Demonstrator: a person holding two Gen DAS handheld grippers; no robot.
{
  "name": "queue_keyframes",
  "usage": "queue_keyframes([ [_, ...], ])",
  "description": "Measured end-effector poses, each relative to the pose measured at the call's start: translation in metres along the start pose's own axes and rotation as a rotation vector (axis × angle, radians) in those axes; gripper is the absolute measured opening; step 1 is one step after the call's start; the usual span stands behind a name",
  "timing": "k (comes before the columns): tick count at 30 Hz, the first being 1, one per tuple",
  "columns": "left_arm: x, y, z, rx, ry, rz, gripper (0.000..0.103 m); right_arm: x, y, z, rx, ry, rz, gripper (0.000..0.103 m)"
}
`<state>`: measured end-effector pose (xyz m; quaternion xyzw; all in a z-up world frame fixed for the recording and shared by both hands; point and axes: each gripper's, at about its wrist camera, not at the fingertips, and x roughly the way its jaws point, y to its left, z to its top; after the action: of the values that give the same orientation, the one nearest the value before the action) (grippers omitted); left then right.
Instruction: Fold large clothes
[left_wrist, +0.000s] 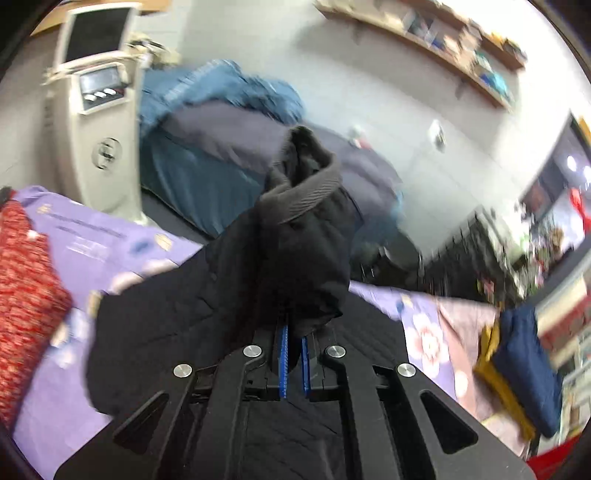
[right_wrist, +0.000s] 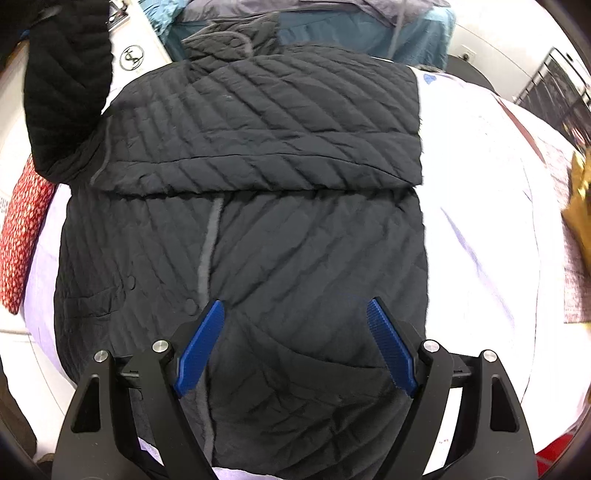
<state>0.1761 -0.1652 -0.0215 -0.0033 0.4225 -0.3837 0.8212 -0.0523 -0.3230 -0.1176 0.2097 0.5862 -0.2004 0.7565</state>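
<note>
Left tongs (left_wrist: 294, 363) are clamping a bunched fold of the black quilted jacket (right_wrist: 240, 221), blue pads nearly together with the dark cloth pinched between them. The held part, a sleeve end with a grey ribbed cuff (left_wrist: 306, 195), is standing lifted above the rest of the garment. Left wrist view is motion-blurred.

Right tongs (right_wrist: 295, 345) are gaping wide, blue pads (right_wrist: 199, 350) well apart, gripping nothing and hovering over the jacket's near hem.

Jacket is lying spread on the bed, on a pale lilac flowered sheet (left_wrist: 74, 236), taking up the middle. One panel is lying folded across the upper half, its edge running straight across the body. A grey placket strip (right_wrist: 207, 251) is running down the lower half with round snaps beside it. At the upper left of the right wrist view the raised black sleeve (right_wrist: 68, 85) is hanging in the air.

A red speckled knit (left_wrist: 26, 280) is lying at the bed's left edge. A navy and mustard garment (left_wrist: 524, 369) is sitting at the right edge. Beyond the bed's far edge, a beige machine with a screen (left_wrist: 98, 110) is standing beside a heap of blue and grey bedding (left_wrist: 221, 122).
</note>
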Motion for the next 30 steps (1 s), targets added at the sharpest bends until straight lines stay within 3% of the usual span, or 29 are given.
queue_keyframes([
  [6,0.073,-0.06,-0.053,0.138,0.174,0.033,0.005,-0.002,-0.024,-0.009,0.075,0.008,-0.005,0.079],
  [13,0.128,-0.074,-0.096,0.259,0.364,0.12,0.008,0.004,-0.037,-0.008,0.124,0.026,0.008,0.079],
  [18,0.137,-0.085,-0.1,0.365,0.413,0.181,0.012,0.006,-0.037,-0.005,0.124,0.033,0.013,0.079],
  [20,0.136,-0.089,-0.106,0.413,0.421,0.191,0.023,0.008,-0.038,-0.005,0.135,0.042,0.022,0.079],
  [21,0.133,-0.093,-0.109,0.43,0.428,0.168,0.048,0.01,-0.039,-0.005,0.142,0.046,0.027,0.079],
  [22,0.133,-0.099,-0.109,0.434,0.424,0.143,0.085,0.011,-0.04,-0.005,0.153,0.053,0.034,0.079],
  [23,0.126,-0.104,-0.109,0.442,0.391,0.126,0.094,0.013,-0.042,-0.005,0.162,0.058,0.038,0.079],
  [25,0.109,-0.123,-0.109,0.493,0.302,0.112,0.094,0.014,-0.045,-0.006,0.177,0.061,0.04,0.079],
  [30,0.085,-0.138,-0.12,0.578,0.256,0.068,0.095,0.014,-0.055,-0.007,0.201,0.06,0.03,0.079],
])
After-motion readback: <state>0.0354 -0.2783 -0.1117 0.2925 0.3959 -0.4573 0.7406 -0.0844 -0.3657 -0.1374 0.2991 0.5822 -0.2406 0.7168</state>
